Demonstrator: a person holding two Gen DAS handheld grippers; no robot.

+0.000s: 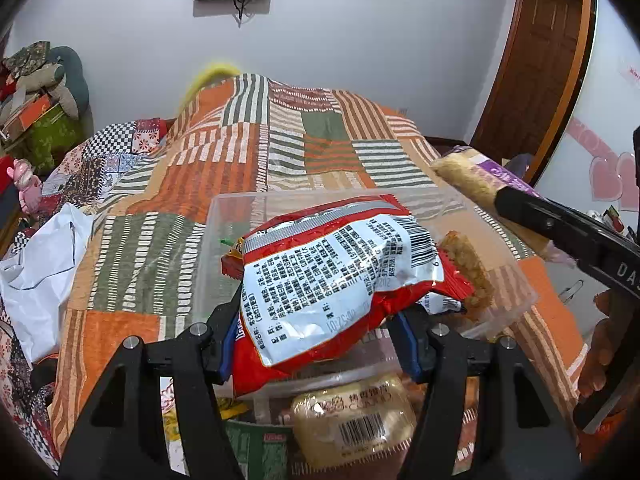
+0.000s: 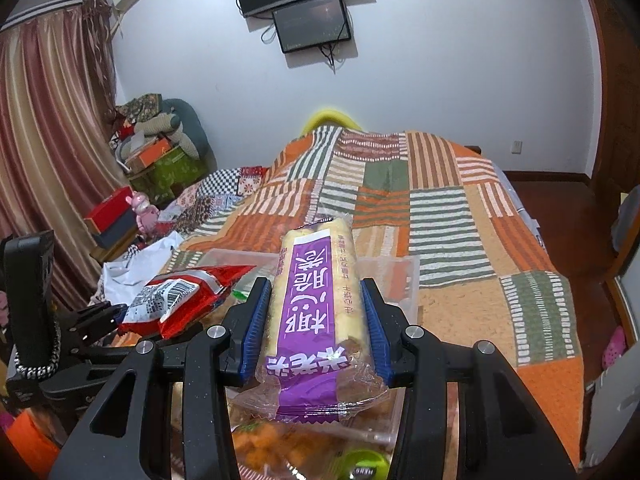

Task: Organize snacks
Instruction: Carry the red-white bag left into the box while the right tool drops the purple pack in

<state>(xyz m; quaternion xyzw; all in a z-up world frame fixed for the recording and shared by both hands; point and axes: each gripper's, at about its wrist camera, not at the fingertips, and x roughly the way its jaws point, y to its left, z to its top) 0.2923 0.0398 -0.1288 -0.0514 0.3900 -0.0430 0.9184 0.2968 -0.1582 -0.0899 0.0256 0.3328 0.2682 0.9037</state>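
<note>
Right wrist: right claw (image 2: 316,330) clamps purple roll (image 2: 312,300); left claw (image 1: 316,344) clamps red bag (image 1: 336,276).

Left gripper (image 1: 316,346): matte black linkage arms, silver pivot screws, blue ribbed pads on the fingers (image 1: 227,354). Right gripper (image 2: 316,326): same build, blue pads, four silver screws; white "DA" lettering on its black body. Bare hand (image 1: 604,344) skin at its handle.

The blanket (image 1: 280,152) is showing orange, green and white stripes in patches. The bag (image 1: 340,280) is looking red with a white back and black print. The roll (image 2: 316,300) is wearing a purple label over pale yellow. The pads (image 2: 374,322) are showing blue.
</note>
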